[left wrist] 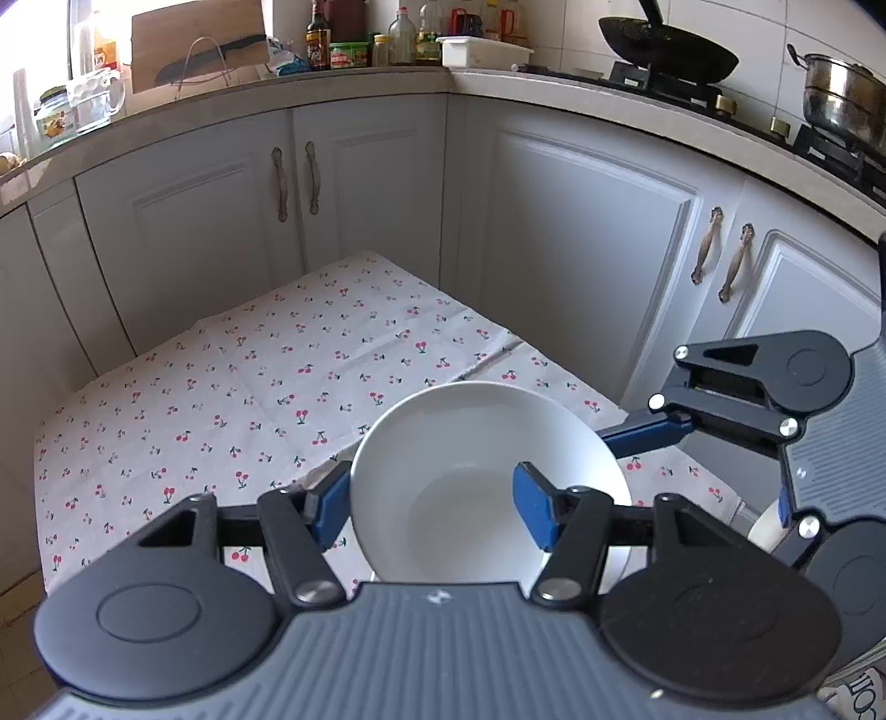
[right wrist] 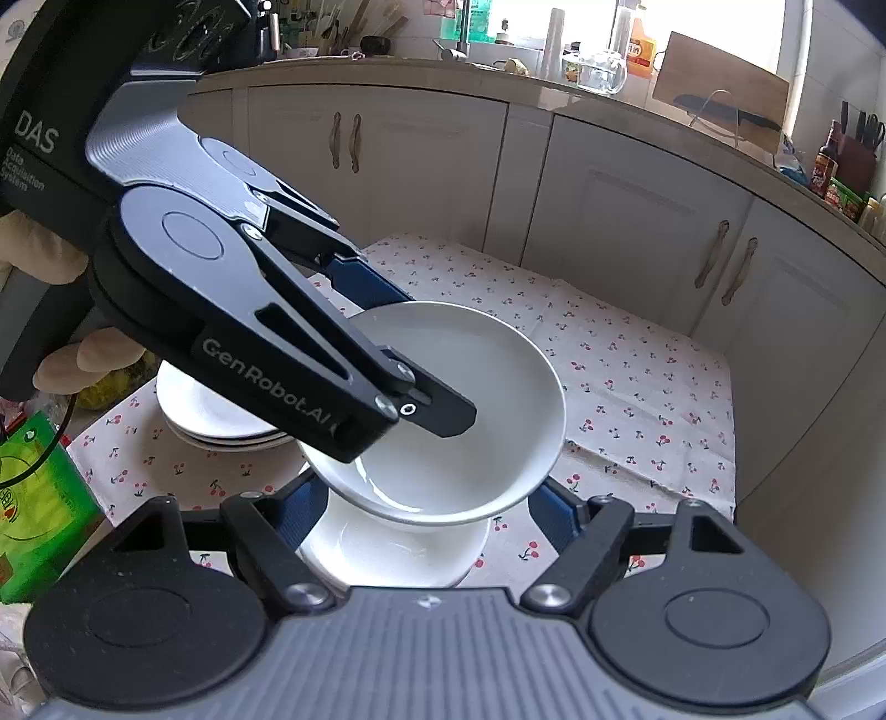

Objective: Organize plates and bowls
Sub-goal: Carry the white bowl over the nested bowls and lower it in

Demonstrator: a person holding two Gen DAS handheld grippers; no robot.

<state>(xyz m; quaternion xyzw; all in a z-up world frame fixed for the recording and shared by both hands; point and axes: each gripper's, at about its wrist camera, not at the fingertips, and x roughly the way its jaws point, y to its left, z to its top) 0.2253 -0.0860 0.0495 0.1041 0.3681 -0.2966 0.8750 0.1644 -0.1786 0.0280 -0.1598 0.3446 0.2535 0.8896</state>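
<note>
My left gripper [left wrist: 437, 507] is shut on the rim of a white bowl [left wrist: 487, 476] and holds it tilted above the cherry-print tablecloth [left wrist: 249, 387]. In the right wrist view the same bowl [right wrist: 476, 421] hangs over a second white bowl [right wrist: 387, 548] on the cloth, with the left gripper's fingers [right wrist: 421, 410] clamped on its rim. My right gripper [right wrist: 426, 515] is open, its blue pads on either side of the lower bowl. A stack of white plates [right wrist: 210, 415] lies behind, to the left.
A green box [right wrist: 39, 498] stands at the left table edge. White cabinets [left wrist: 387, 183] close in behind and to the right of the table. The counter holds bottles [left wrist: 318, 36], a wok [left wrist: 664, 52] and a steel pot [left wrist: 841, 99].
</note>
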